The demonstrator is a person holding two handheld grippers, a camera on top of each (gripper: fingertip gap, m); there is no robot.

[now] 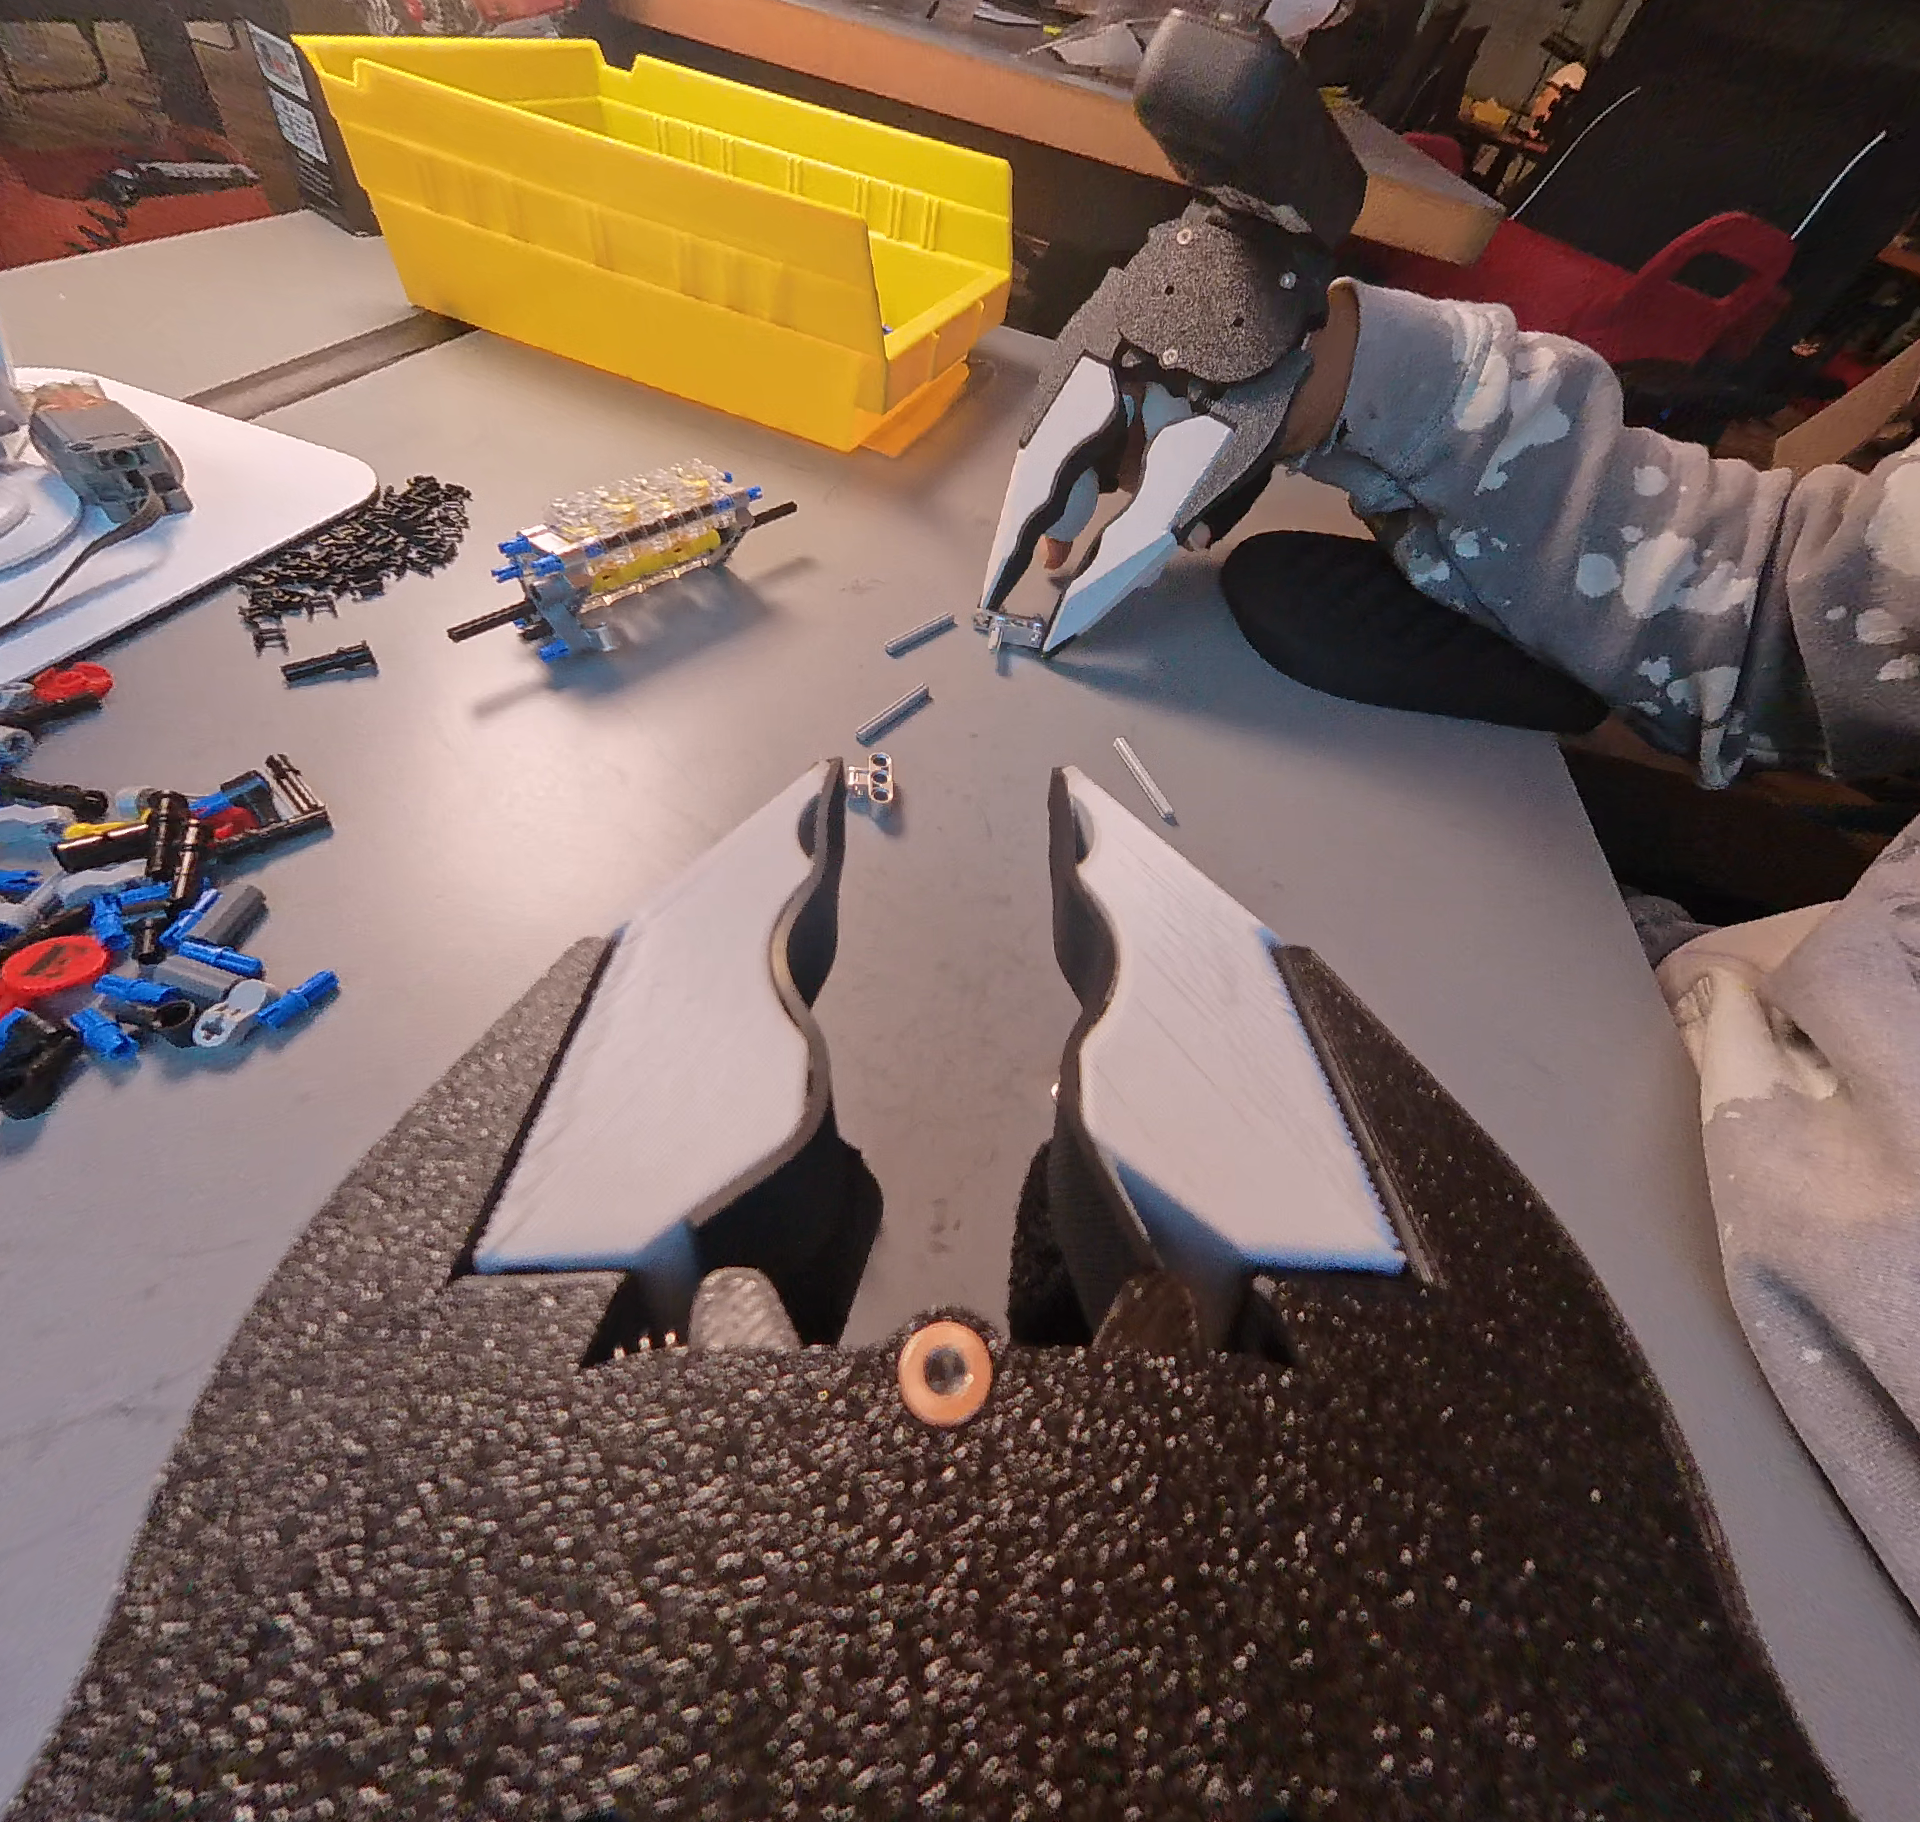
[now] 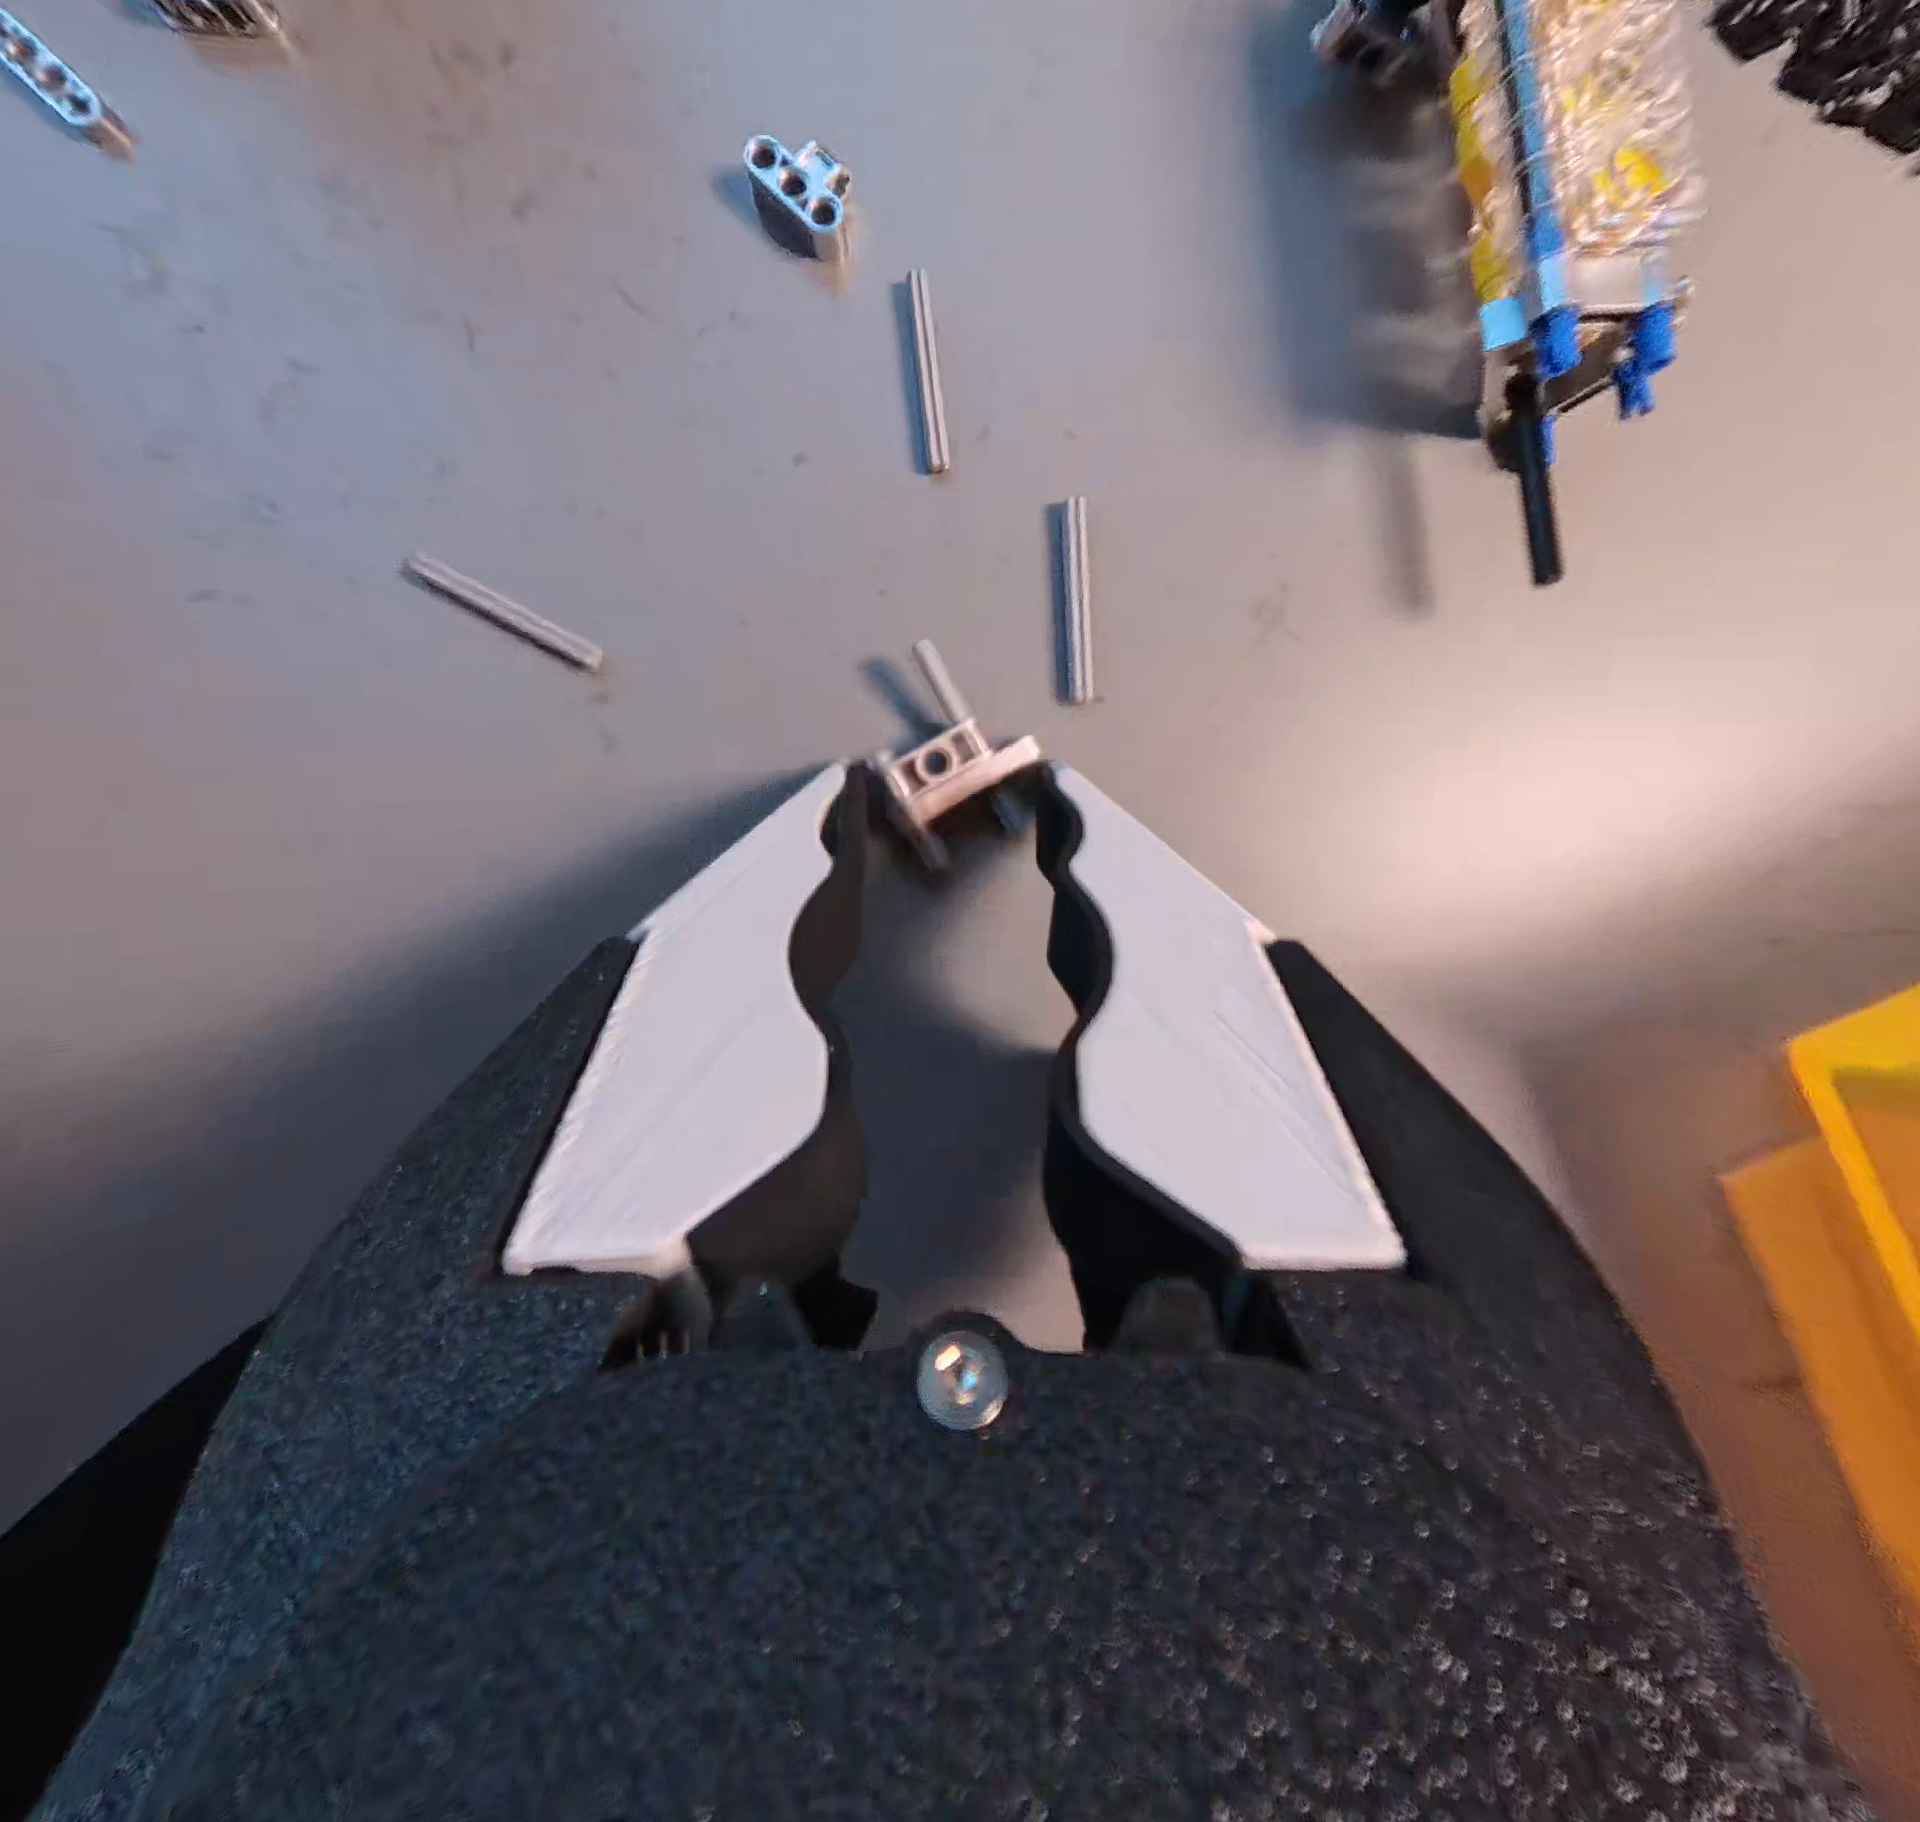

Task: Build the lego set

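A small grey connector piece (image 2: 951, 770) with a thin axle through it sits between the tips of the right gripper (image 2: 948, 785), low on the grey bench (image 2: 312, 370). The jaws are closed in on its two ends; whether it is lifted clear of the bench cannot be told. Its long axis runs across the gap from finger to finger, slightly tilted, and the axle points away from the camera. The left wrist view shows the same piece (image 1: 1010, 626) from afar, small and hard to read, at the tips of the right gripper (image 1: 1013, 629), which slants down to the bench.

The left gripper (image 1: 943, 785) hovers with its jaws apart and empty; a grey three-hole piece (image 1: 878, 780) lies just beside its left fingertip. Three loose grey axles (image 2: 927, 372) lie near both grippers.

Only the left view shows the yellow bin (image 1: 665, 245), the heap of blue, black and red parts (image 1: 135, 931) cut off at the edge, and the pile of black pins (image 1: 364, 551). The clear and yellow engine block (image 1: 629, 562) appears in both, blurred in the right view.
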